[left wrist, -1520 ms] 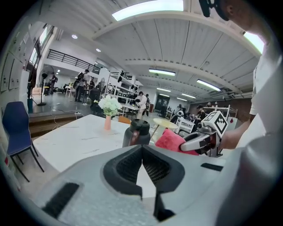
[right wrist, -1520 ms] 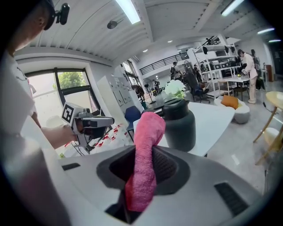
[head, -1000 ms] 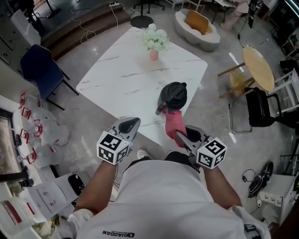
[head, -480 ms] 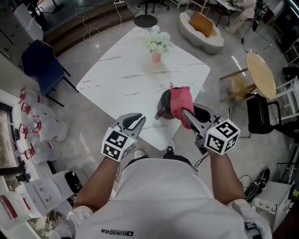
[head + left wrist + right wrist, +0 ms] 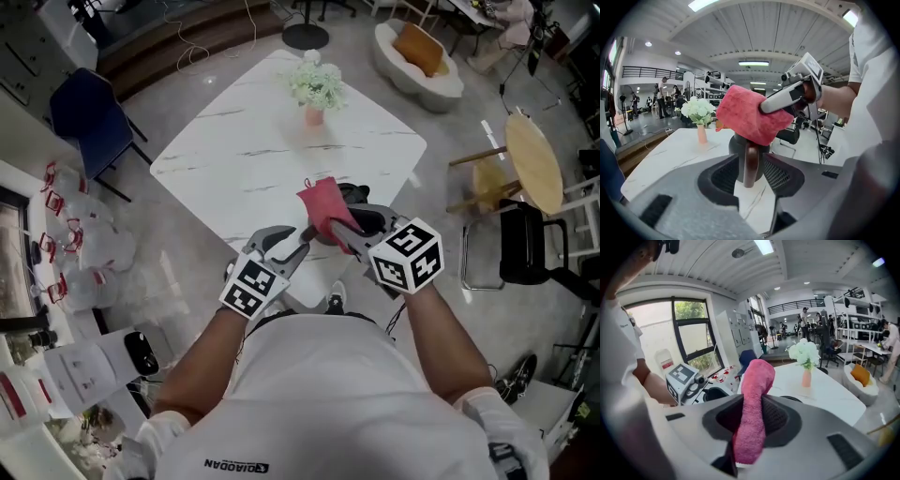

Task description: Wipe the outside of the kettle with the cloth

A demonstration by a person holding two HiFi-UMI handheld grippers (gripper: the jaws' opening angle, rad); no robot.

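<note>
While the right gripper [image 5: 752,414] clamped the cloth [image 5: 755,380] atop the kettle [image 5: 738,146], the left gripper [image 5: 751,163] jaws had just been opening, with the handle [image 5: 751,152] loose between them.

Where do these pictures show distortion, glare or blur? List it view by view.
Head view: even light, the table sharp, little blur. Left gripper view: fisheye bends the ceiling, dark corners, a ceiling light glares. Right gripper view: same fisheye and dark corners; the window is partly washed out, the cloth close but sharp.

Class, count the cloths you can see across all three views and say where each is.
1: the pink cloth, clamped in the right gripper, over the kettle.
</note>
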